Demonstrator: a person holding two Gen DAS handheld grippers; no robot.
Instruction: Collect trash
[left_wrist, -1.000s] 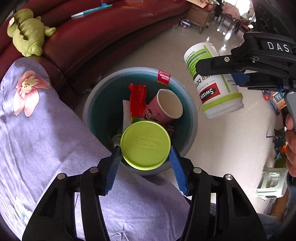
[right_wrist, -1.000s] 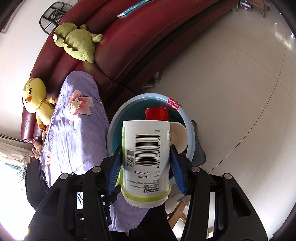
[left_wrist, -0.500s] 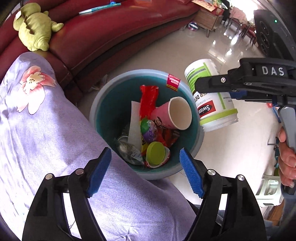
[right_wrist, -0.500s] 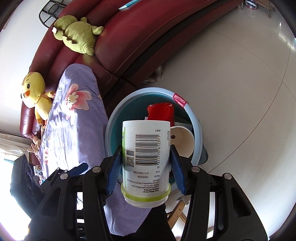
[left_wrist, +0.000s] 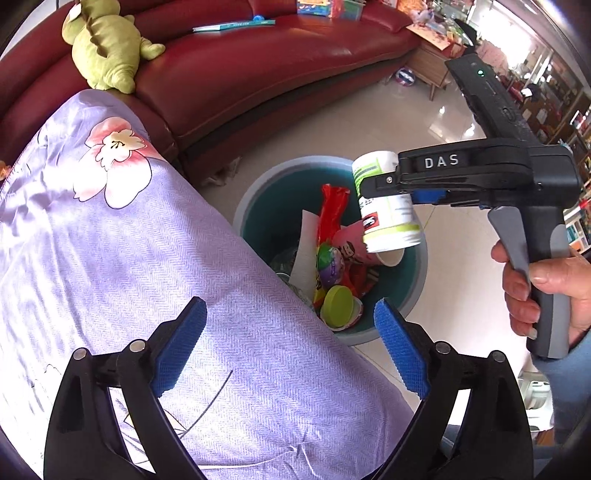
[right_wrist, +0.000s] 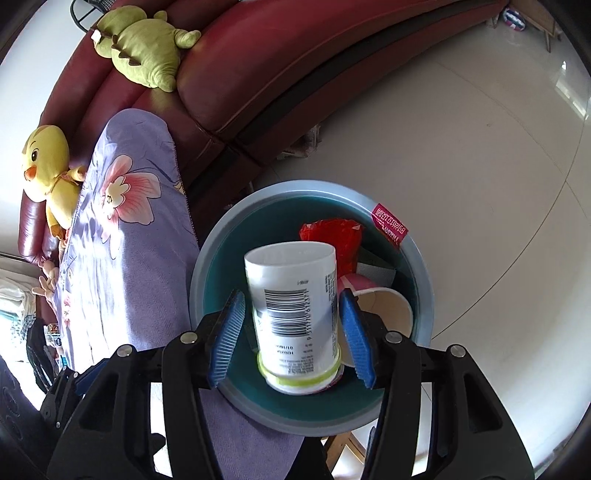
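Over blue bin (left_wrist: 258, 206), left view: left gripper (left_wrist: 291, 345) seen spread wide, nothing held; white bottle (left_wrist: 388, 218) seen between right gripper's tips above pink cup (left_wrist: 351, 240).

Right view: right gripper (right_wrist: 291, 332) parted, pads clear of bottle, seemingly released. Bottle judged light, stiff, slick; sidewall grip suited. Bin rim wide, floor (right_wrist: 461, 147) open.

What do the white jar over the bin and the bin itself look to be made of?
White jar: probably plastic, smooth and opaque under a printed barcode label, with a lime band near its mouth. Bin: likely moulded plastic, its uniform pale blue rim and teal interior matte.
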